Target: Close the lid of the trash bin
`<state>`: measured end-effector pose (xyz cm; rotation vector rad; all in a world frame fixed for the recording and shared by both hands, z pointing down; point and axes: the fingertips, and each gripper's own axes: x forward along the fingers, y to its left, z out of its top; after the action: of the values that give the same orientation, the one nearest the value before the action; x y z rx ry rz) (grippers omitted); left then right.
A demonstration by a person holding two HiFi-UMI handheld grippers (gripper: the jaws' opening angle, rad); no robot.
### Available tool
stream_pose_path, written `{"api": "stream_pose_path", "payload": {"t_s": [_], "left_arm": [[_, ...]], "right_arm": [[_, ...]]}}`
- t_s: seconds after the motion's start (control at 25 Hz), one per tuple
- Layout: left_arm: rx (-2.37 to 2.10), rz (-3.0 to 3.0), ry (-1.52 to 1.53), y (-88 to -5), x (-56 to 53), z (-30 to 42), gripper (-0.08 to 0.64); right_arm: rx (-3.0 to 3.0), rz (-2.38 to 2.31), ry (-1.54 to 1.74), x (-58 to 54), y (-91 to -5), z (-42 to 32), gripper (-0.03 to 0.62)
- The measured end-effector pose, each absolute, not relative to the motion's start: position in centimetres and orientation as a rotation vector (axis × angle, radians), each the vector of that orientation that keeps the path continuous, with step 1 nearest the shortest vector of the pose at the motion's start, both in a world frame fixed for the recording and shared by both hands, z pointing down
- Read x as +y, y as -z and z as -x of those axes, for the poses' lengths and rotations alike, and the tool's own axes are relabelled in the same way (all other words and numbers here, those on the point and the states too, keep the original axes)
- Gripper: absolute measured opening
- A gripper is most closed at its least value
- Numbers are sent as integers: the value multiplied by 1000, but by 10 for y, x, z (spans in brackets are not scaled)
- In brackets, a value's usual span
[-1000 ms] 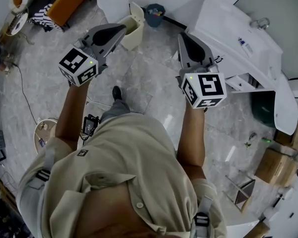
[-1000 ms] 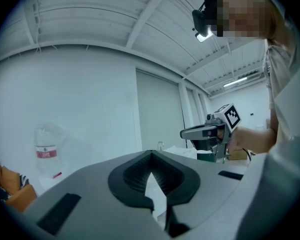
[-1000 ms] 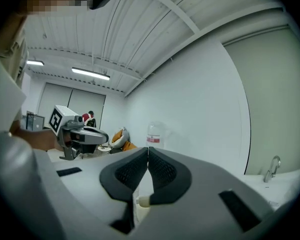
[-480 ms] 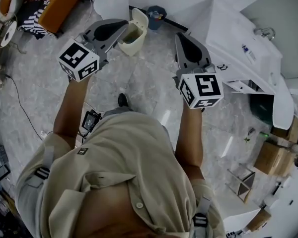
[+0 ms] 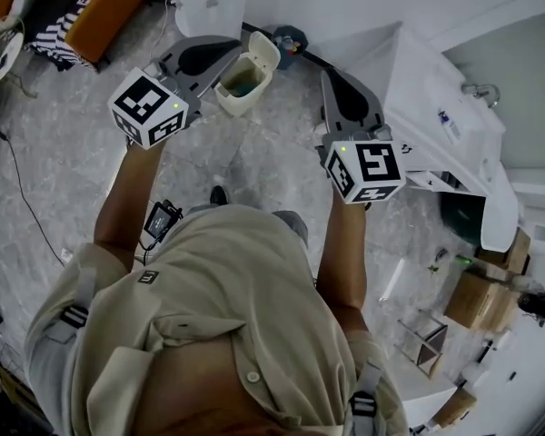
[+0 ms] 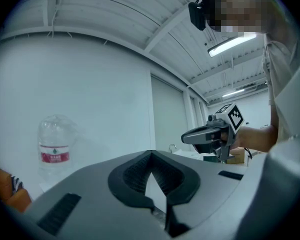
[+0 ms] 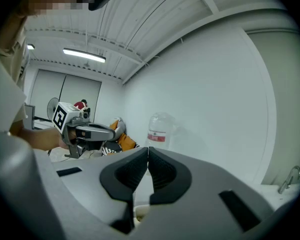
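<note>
The cream trash bin stands on the marble floor by the far wall, its hinged lid raised upright behind the open top. My left gripper is held level just left of the bin's rim, jaws shut with nothing between them; in the left gripper view its pads meet at the tip. My right gripper is out to the right of the bin, apart from it, its jaws also shut and empty. Each gripper shows in the other's view: the right gripper, the left gripper.
A small blue bucket sits behind the bin. A white counter with a sink runs along the right. A water jug stands by the wall, an orange seat at far left, cardboard boxes at right.
The person has walked toward the bin: it has slid down and nearer in the head view. Both grippers advanced with them, the left now beside the bin's rim. Jaws stayed shut.
</note>
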<state>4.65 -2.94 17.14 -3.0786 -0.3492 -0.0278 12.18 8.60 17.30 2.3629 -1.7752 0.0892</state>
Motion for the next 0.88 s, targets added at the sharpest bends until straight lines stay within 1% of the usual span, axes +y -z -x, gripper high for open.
{"api": "stream_pose_path", "payload": {"t_s": [0.2,0.4,0.68,0.88], "left_arm": [[-285,3096,33,-179,-64,-50,14],[-202,3091,109,-202,-89,-73,14],[-32,3092,231,-217,-150,-127,14],[9,3103,309,-241,-184,-197,14]], "right_arm": [[-1805,-2331,-93,51,-178,-136,25],[-1863,-2313,-126,20,-201,-180,25],[-2006,-2215,-168,-56,-215,-251,25],[-2048,-2150,-249,-96,-240,-321,25]]}}
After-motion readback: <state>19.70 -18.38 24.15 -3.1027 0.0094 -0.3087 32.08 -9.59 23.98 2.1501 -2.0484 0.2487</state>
